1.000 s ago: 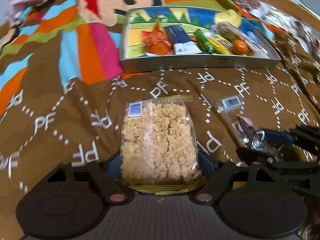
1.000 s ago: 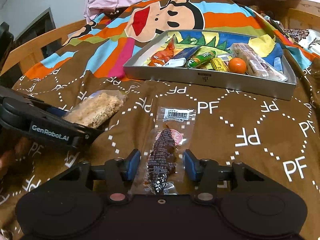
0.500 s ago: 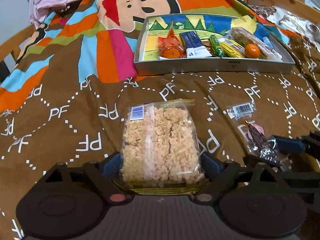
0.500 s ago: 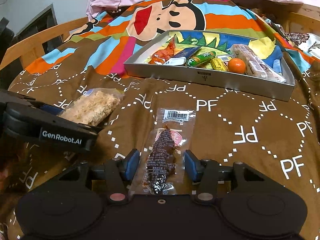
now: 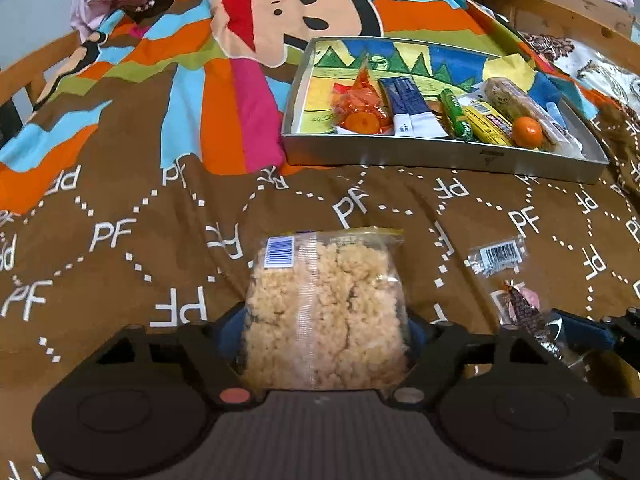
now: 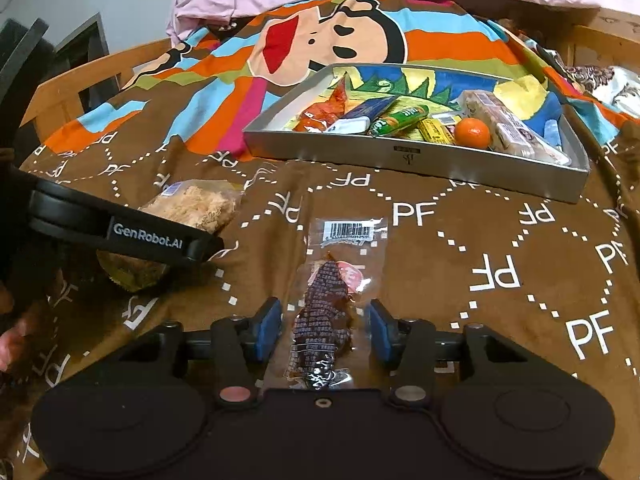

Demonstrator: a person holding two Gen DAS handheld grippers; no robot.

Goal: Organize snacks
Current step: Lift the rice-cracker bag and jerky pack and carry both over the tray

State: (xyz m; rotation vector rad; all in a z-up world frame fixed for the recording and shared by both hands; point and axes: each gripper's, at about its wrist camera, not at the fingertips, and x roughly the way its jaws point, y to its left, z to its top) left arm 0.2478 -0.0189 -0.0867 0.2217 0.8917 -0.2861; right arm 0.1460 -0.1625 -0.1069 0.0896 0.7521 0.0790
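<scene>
Two grippers (image 5: 324, 336) (image 6: 324, 332), one tray (image 6: 416, 158), two loose snack packets (image 5: 320, 312) (image 6: 328, 312), one orange (image 6: 473, 133).

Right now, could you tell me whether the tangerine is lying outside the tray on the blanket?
No, the tangerine sits inside the tray, among the packets near its front wall.

Matte black plastic left gripper (image 5: 325, 334), blue rubber pads, two round discs at base, ribbed grey panel between. Matching black right gripper (image 6: 325, 330): blue-padded fingers (image 6: 267, 329), one pink and one silver screw cap. White "GenRobot.AI" lettering along the side.
</scene>
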